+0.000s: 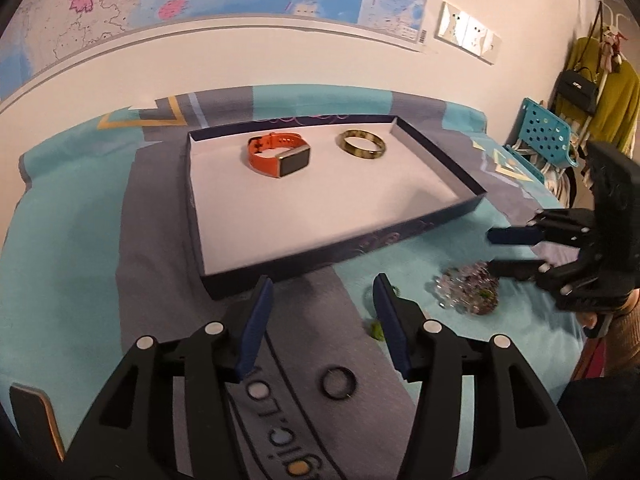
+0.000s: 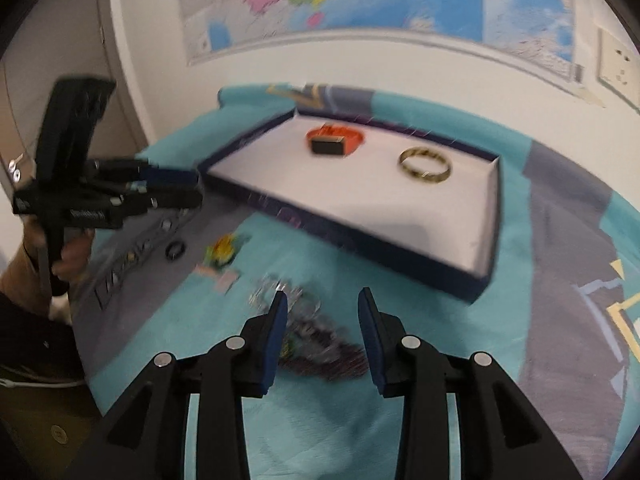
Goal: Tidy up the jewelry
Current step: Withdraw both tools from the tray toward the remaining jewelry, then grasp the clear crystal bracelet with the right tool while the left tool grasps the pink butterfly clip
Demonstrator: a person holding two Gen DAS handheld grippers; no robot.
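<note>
Left gripper (image 1: 323, 292) jaws parted, nothing held, black ring (image 1: 339, 383) beneath, right gripper (image 2: 322, 307) jaws parted, empty, over beaded bracelet (image 2: 320, 350), orange watch (image 1: 278, 153) and bangle (image 1: 362, 143) kept in tray (image 1: 340, 246).

Left gripper (image 1: 323, 286): jaws apart, nothing between pads, angled down. Right gripper (image 2: 322, 300): jaws apart, tilted down, nothing gripped. Hand (image 2: 70, 254) on left gripper's handle; both grippers near each other.

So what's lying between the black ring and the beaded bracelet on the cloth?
A small green-and-yellow trinket, clearest in the right wrist view, between ring and bracelet.
</note>
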